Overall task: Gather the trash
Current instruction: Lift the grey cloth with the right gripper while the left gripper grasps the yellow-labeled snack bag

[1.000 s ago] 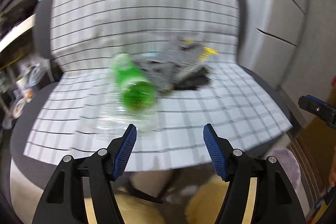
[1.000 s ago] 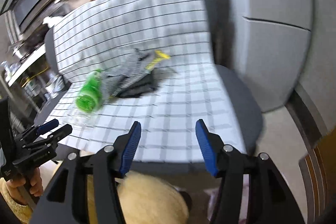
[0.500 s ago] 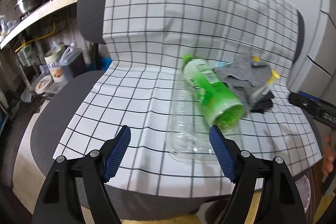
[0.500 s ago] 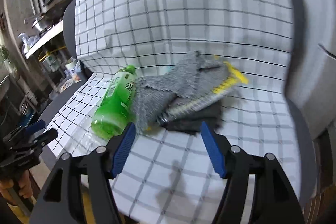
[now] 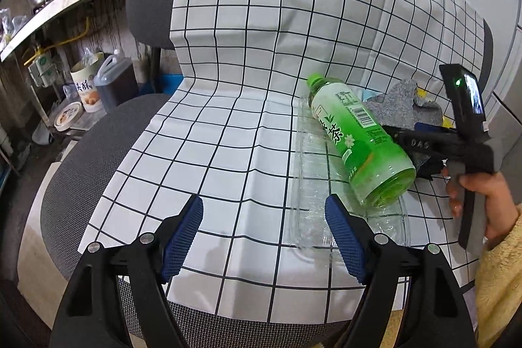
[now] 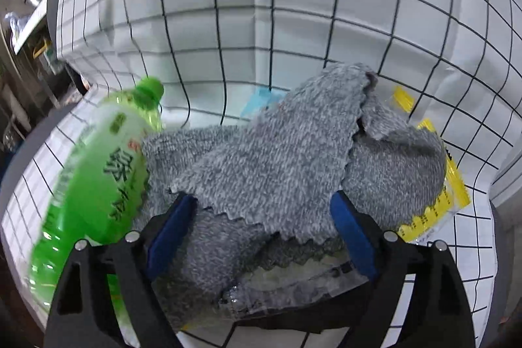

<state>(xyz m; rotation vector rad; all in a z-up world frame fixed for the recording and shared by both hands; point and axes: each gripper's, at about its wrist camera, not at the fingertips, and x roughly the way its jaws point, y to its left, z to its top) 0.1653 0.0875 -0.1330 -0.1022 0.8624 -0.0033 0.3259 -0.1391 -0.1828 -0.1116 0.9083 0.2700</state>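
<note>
Trash: bottle (image 5: 357, 139) lies right of centre in my left view, on a clear tray (image 5: 313, 185). My right gripper (image 6: 262, 225) has closed in; its open jaws now straddle the grey cloth (image 6: 277, 158). Left gripper (image 5: 264, 232) open, empty. Grasp appears imminent.
</note>
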